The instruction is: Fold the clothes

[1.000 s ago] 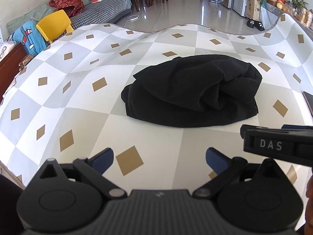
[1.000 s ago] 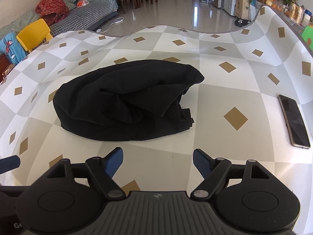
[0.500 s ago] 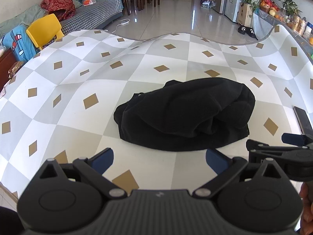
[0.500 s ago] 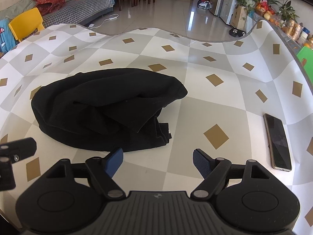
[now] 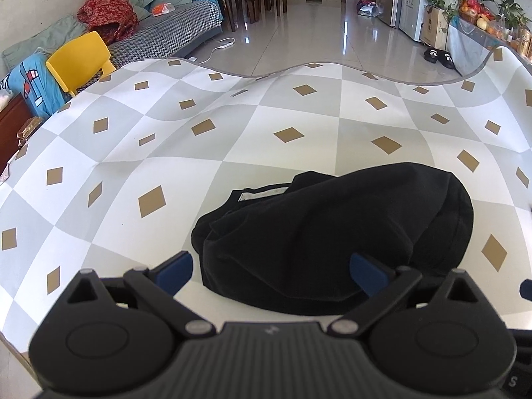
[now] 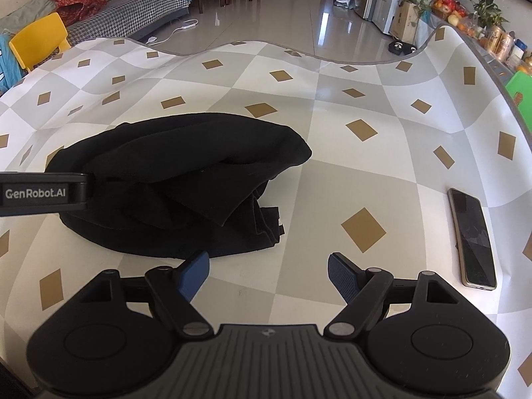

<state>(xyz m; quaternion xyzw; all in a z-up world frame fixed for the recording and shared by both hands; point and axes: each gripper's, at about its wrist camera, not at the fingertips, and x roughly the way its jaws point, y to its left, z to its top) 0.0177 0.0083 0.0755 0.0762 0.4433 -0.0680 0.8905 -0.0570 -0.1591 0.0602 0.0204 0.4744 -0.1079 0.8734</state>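
A crumpled black garment (image 5: 335, 232) lies in a heap on the checkered tablecloth (image 5: 166, 153). A white label shows at its collar (image 5: 262, 194). My left gripper (image 5: 271, 274) is open, its blue fingers spread over the garment's near edge. In the right wrist view the garment (image 6: 179, 183) lies left of centre. My right gripper (image 6: 267, 274) is open and empty just in front of the garment's near right corner. The left gripper's side (image 6: 43, 194) shows at the left edge over the garment.
A dark phone (image 6: 472, 237) lies on the cloth at the right, near the table edge. The cloth ripples at its far edge (image 5: 266, 76). A yellow chair (image 5: 79, 61) and a sofa (image 5: 166, 38) stand beyond the table's left side.
Both grippers have moved forward to the garment. The left one now hangs over its near edge and the right one has closed on its right corner. Both stay open.
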